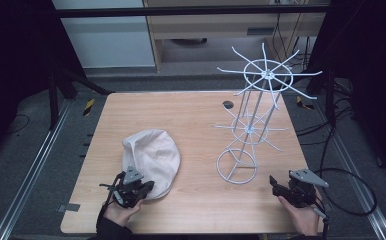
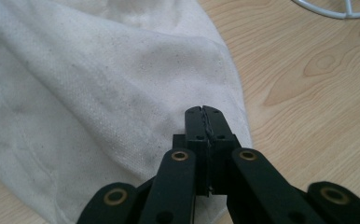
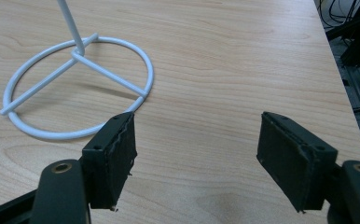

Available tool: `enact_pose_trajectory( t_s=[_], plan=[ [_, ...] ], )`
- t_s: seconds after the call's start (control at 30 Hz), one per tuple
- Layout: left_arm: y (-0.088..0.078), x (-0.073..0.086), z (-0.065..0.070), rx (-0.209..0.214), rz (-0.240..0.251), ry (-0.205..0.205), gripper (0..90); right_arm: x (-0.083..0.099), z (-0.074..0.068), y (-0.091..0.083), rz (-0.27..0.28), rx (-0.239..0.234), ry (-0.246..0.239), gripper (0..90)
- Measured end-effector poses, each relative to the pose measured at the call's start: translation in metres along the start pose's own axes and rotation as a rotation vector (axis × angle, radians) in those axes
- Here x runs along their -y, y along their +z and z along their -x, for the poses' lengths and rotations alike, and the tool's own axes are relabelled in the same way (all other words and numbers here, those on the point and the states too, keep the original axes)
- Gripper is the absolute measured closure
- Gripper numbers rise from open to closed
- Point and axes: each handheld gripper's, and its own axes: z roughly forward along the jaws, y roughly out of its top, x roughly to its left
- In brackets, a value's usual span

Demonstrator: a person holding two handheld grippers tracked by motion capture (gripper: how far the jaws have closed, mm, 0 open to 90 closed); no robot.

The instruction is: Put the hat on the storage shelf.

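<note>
I'm working my left gripper (image 2: 205, 114) at the near edge of the white cloth hat (image 1: 151, 157), which is lying crumpled on the near-left part of the wooden table (image 1: 196, 120), well apart from the white wire rack (image 1: 253, 120) on the right. My jaws are standing pressed together, pad against pad, right over the hat's hem; whether a fold of fabric is pinched between them I can't tell from here. I'm judging this hat as light and completely soft: thin woven cotton, floppy, nothing stiff to push against, so it's going to sag and drape wherever I lift it. It isn't fragile or slippery, but a shallow pinch could slide off the weave. The brim edge, where the cloth doubles up, is looking like the best place to bite. My right gripper (image 3: 197, 154) is waiting wide open and empty near the rack's ring base (image 3: 75, 88).
</note>
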Motion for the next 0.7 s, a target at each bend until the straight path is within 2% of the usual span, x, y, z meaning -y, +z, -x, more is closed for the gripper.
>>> enact_pose_trajectory(
  t_s=[0.23, 0.37, 0.47, 0.57, 0.63, 0.7],
  plan=[
    [-0.009, 0.006, -0.01, -0.029, -0.007, -0.008, 89.7, 0.0, 0.0, 0.0, -0.003, -0.003, 0.003, 28.0],
    [-0.016, 0.008, -0.011, -0.022, 0.013, -0.022, 89.6, 0.0, 0.0, 0.0, -0.004, -0.003, 0.004, 27.9],
    [-0.029, 0.003, -0.007, -0.016, 0.065, -0.029, 87.8, 0.0, 0.0, -0.001, 0.002, -0.002, 0.007, 27.7],
    [-0.044, -0.006, -0.005, -0.045, 0.13, -0.029, 81.9, 0.0, 0.001, 0.0, 0.001, 0.001, 0.011, 27.6],
    [-0.048, -0.008, -0.005, -0.057, 0.141, -0.032, 77.2, 0.0, 0.001, 0.0, 0.001, 0.0, 0.012, 27.5],
    [-0.059, -0.016, -0.011, -0.108, 0.181, -0.06, 74.0, 0.0, 0.001, 0.0, -0.001, -0.003, 0.014, 27.4]
  ],
)
